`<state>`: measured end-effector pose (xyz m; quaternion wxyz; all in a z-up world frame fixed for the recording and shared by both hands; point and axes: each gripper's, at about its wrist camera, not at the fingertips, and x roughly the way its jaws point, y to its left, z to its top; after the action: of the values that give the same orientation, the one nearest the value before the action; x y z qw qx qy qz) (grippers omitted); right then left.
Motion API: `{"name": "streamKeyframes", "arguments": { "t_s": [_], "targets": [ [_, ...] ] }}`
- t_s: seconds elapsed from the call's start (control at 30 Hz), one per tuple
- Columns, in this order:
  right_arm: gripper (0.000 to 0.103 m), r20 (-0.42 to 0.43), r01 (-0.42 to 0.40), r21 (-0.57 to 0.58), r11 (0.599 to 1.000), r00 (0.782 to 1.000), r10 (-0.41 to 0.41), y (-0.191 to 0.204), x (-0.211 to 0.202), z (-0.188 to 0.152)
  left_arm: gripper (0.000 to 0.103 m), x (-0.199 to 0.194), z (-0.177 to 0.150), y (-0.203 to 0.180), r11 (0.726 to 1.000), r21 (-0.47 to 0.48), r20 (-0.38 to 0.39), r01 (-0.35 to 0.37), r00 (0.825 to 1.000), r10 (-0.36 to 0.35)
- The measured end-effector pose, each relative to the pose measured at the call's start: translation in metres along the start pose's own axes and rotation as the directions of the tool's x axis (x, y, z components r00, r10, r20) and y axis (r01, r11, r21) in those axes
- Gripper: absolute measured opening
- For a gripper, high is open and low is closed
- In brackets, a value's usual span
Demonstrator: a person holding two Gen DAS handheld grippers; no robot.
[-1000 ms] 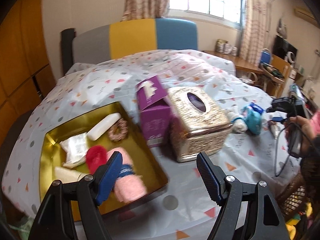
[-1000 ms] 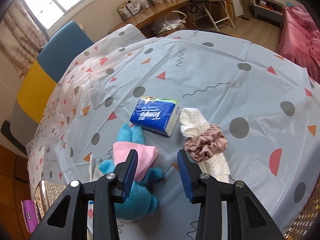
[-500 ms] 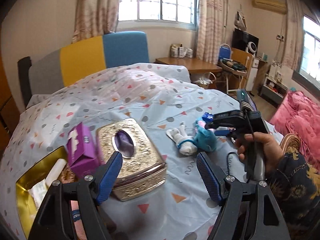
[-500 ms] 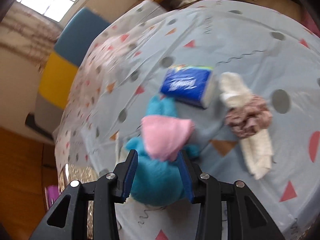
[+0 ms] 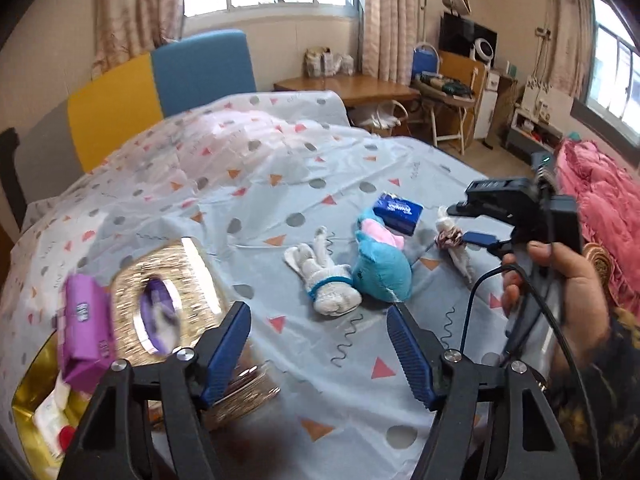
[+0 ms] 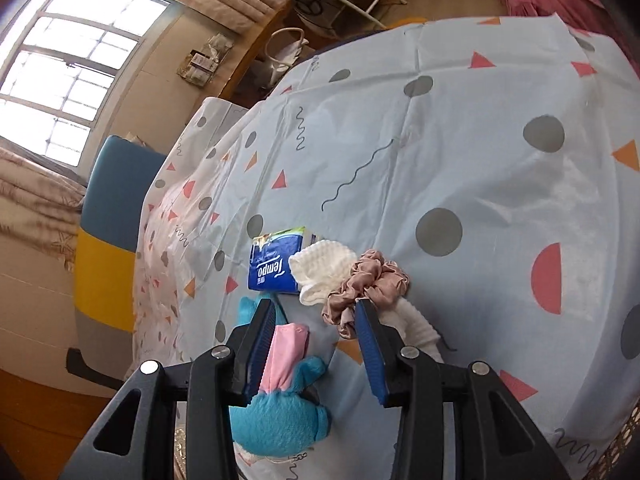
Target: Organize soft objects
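In the left wrist view my left gripper hangs over the patterned tablecloth with its jaws closing and nothing between them. Just beyond it lie a white plush rabbit and a blue plush toy with a pink patch. Further right are a blue tissue pack and a brown scrunchie on a white cloth. A hand holds my right gripper above the scrunchie. In the right wrist view the right gripper is open. The blue plush toy lies by its left finger and the scrunchie by its right fingertip, with the tissue pack ahead.
A gold tissue box, a purple carton and a gold tray with soft items stand at the left. The tablecloth drops off at the right edge. Chairs and a desk stand beyond the table.
My left gripper swung right, from over the gold tray to the table in front of the plush toys, and its jaws narrowed a little. The right gripper rolled and shifted from the plush toward the scrunchie.
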<state>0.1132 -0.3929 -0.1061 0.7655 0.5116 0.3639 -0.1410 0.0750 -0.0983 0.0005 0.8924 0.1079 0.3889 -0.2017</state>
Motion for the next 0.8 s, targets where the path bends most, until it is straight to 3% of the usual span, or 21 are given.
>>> {"name": "streamKeyframes", "arguments": {
  "t_s": [0.13, 0.27, 0.47, 0.77, 0.8],
  "targets": [
    [0.041, 0.038, -0.024, 0.051, 0.998, 0.999, 0.022, -0.010, -0.009, 0.004, 0.071, 0.036, 0.005, -0.008, 1.000, -0.001, -0.062, -0.014, 0.998, 0.014],
    [0.041, 0.107, -0.021, 0.003, 1.000, 0.994, 0.021, 0.000, -0.019, 0.007, 0.071, 0.074, 0.008, -0.017, 0.999, 0.020, -0.118, -0.050, 0.992, 0.052],
    [0.048, 0.015, 0.085, -0.102, 0.991, 0.996, -0.083, 0.013, 0.002, 0.000, 0.071, 0.125, 0.015, -0.017, 0.996, -0.005, -0.169, -0.084, 0.982, 0.082],
    [0.049, 0.000, 0.152, -0.122, 0.981, 0.988, -0.153, 0.006, 0.008, 0.000, 0.071, 0.180, 0.010, -0.003, 0.993, -0.092, -0.262, -0.079, 0.964, 0.052],
    [0.049, -0.009, 0.158, -0.126, 0.979, 0.987, -0.161, 0.006, 0.011, -0.001, 0.066, 0.184, 0.008, -0.001, 0.992, -0.103, -0.272, -0.072, 0.962, 0.041]
  ]
}}
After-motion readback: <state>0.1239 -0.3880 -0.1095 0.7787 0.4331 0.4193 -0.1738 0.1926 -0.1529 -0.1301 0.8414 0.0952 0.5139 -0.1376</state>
